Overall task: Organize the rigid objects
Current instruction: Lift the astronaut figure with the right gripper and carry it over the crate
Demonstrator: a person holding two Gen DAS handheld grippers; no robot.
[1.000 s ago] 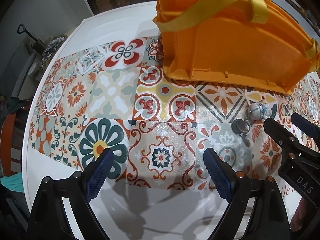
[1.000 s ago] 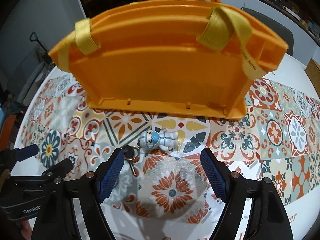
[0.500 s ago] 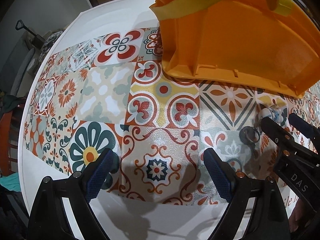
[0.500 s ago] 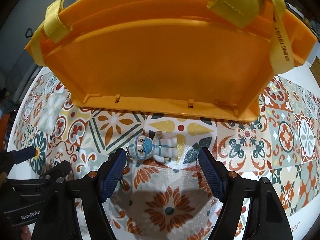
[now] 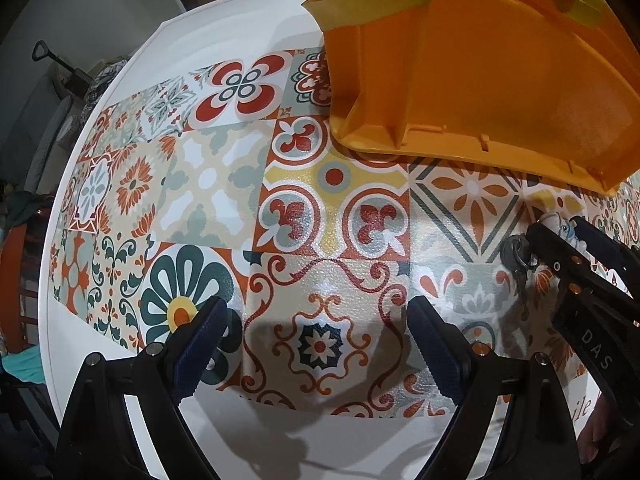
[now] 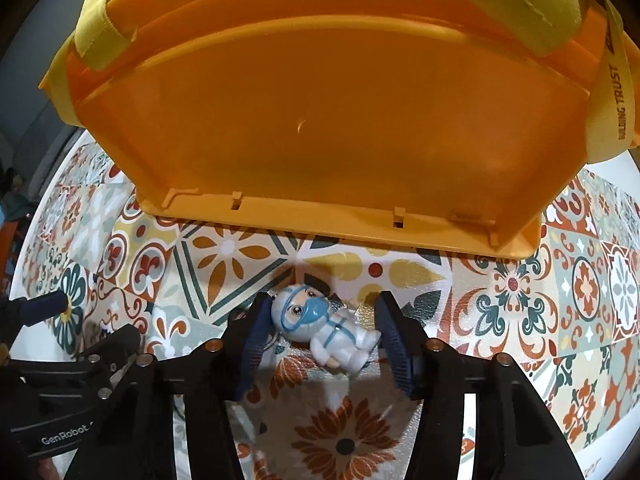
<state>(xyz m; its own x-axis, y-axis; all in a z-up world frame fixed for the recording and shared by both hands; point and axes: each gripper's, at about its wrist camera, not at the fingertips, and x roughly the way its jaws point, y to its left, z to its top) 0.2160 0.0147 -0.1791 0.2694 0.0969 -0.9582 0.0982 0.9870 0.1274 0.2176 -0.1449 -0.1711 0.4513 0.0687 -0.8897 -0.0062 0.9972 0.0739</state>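
Note:
A small white figurine keychain (image 6: pixel 328 330) with a blue face mask lies on the patterned tablecloth. My right gripper (image 6: pixel 324 336) is open, lowered around it, with one finger on each side; the left finger touches its head. Its key ring and key (image 5: pixel 518 258) show in the left wrist view beside the right gripper (image 5: pixel 560 236). An orange plastic basket (image 6: pixel 320 120) with yellow straps stands just behind the figurine. My left gripper (image 5: pixel 316 344) is open and empty over the tablecloth, to the left of the right one.
The tiled tablecloth (image 5: pixel 208 184) covers a white round table (image 5: pixel 224 36). The basket (image 5: pixel 480 72) fills the far right of the left wrist view. A chair and dark clutter lie beyond the table's left edge (image 5: pixel 52 240).
My right gripper has moved forward and down, and its fingers have narrowed around the figurine. My left gripper has shifted slightly forward and stays open.

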